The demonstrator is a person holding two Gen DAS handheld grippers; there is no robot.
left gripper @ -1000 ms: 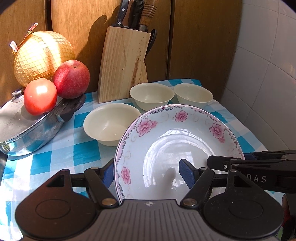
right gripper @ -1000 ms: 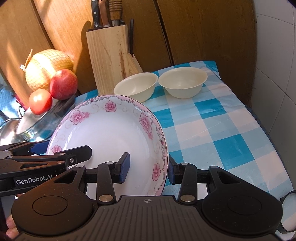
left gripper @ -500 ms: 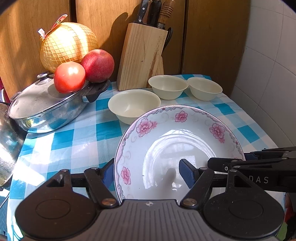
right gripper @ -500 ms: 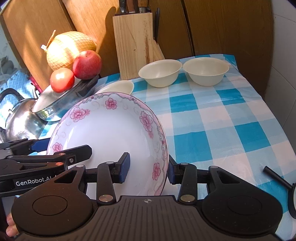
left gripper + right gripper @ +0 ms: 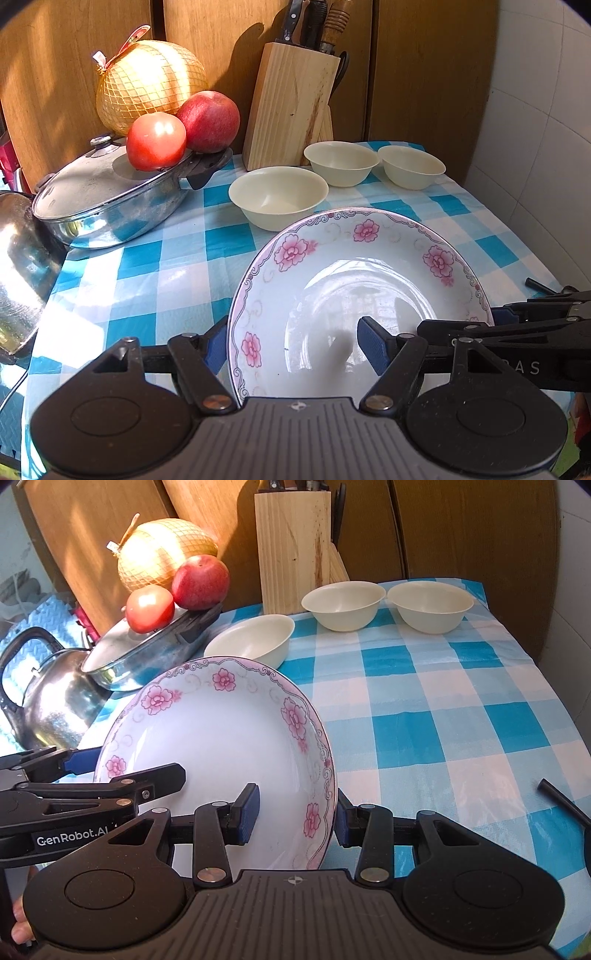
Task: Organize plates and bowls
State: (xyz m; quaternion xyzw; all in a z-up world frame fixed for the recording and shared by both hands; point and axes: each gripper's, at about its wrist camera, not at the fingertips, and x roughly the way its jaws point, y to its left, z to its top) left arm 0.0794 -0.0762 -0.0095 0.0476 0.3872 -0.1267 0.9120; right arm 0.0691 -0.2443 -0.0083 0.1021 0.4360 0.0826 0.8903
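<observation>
Both grippers clamp the floral plate (image 5: 364, 295) at lower centre: left gripper (image 5: 291, 341) straddles its left rim, right gripper (image 5: 295, 814) its right rim. Gripper bodies hide the plate's near edge and partly cover the tablecloth (image 5: 443, 701).

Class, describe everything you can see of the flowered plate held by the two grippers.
The flowered plate is white, glossy, ceramic-looking, shallow and deep-welled, with pink blossoms and a thin scrolled line around its rim. It looks empty and clean. It is held tilted above the blue checked tablecloth, in front of three cream bowls. The left gripper clamps its left rim and the right gripper its right rim, one pad inside, one outside.
</observation>
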